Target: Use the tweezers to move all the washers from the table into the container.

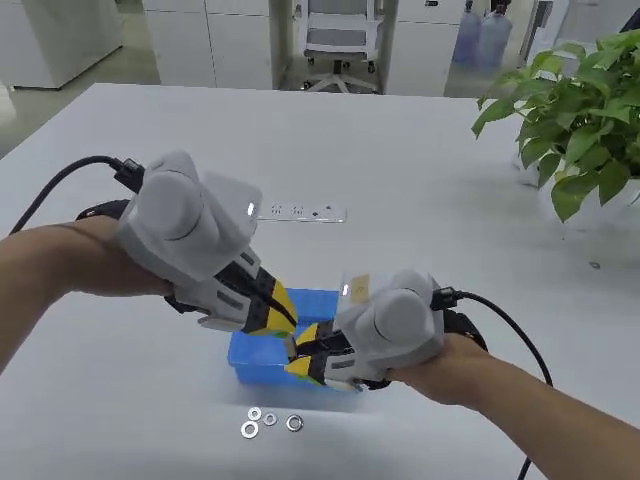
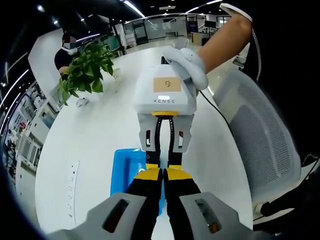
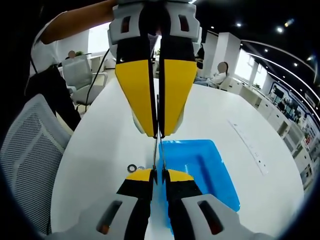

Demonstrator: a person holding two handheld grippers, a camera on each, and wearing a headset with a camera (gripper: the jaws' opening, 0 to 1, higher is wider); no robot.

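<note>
A blue container (image 1: 250,352) sits on the white table (image 1: 400,160). Right above it the two grippers meet nose to nose. The left gripper (image 1: 285,310) comes over the container from its left side, and the right gripper (image 1: 298,358) from its right. They cover most of the container in the head view.

Four small washers (image 1: 270,420) lie on the table just in front of the container, on the person's side. A long white power strip (image 1: 300,212) lies behind the container. A green plant (image 1: 570,110) stands far off to its right. An office chair (image 1: 340,30) is past the far edge of the table.

The tweezers (image 3: 156,152) are very thin. In the head view they are hidden between the grippers. The right gripper view shows them as a silver strip beside the container (image 3: 200,165), running from the right gripper (image 3: 159,175) up to the left gripper (image 3: 157,132). Both sets of jaws are pressed together on that strip. One washer (image 3: 132,168) shows just left of the container there.

In the left gripper view, the left gripper (image 2: 162,172) points at the right gripper (image 2: 163,161) over the container (image 2: 122,170), and the strip is too thin to make out.
</note>
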